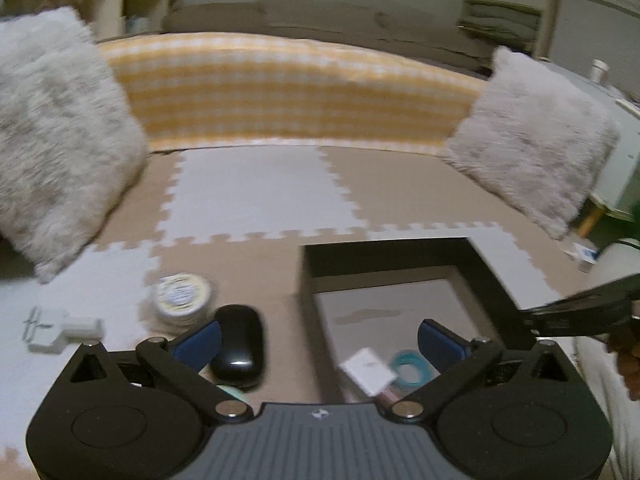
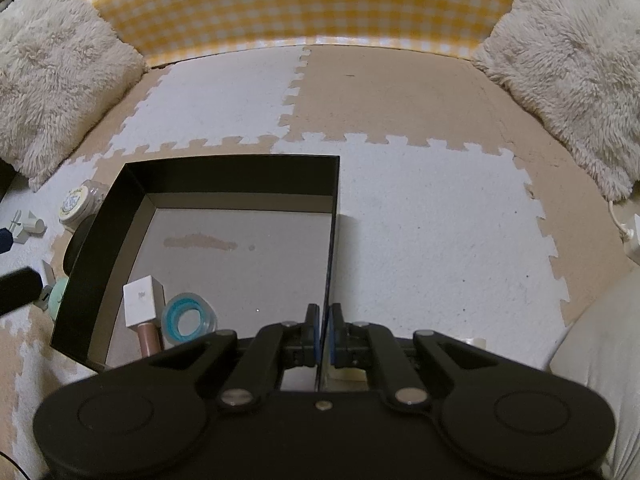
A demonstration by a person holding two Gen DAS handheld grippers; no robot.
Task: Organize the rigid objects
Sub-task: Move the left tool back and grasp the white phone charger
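The black box (image 2: 224,178) sits open-topped on the puzzle-piece foam mat (image 2: 420,216), filling the lower left of the right wrist view, its pale floor marked by a faint brownish smear. In its near left corner, at about 8 o'clock from the box's centre, lie a small white carton (image 2: 140,300), a clear blue-ringed tape roll (image 2: 186,318) touching it, and a pinkish tube (image 2: 149,338) just under the carton. The right gripper (image 2: 325,330) is clamped tight on the box's right wall, one blue pad inside and one outside, the thin edge pinched between them. In the left wrist view the left gripper (image 1: 320,340) stands wide apart with nothing between its blue pads (image 1: 198,340), straddling the box's left wall: the black computer mouse (image 1: 238,346) lies outside the box beside the left pad, with the carton and tape roll seen inside toward the right pad. At 11 o'clock from the mouse stands a round white jar (image 1: 182,300) with a printed lid, touching or very nearly touching it, and farther out at 9 o'clock lies a small white plug adapter (image 1: 66,330). A mint-green object (image 2: 60,294) peeks beside the box's left wall; what it is I cannot tell. Beyond the mat, a yellow gingham cushion (image 2: 304,4) runs along 12 o'clock, flanked by shaggy cream pillows (image 2: 56,76) at 10 and 2 o'clock.
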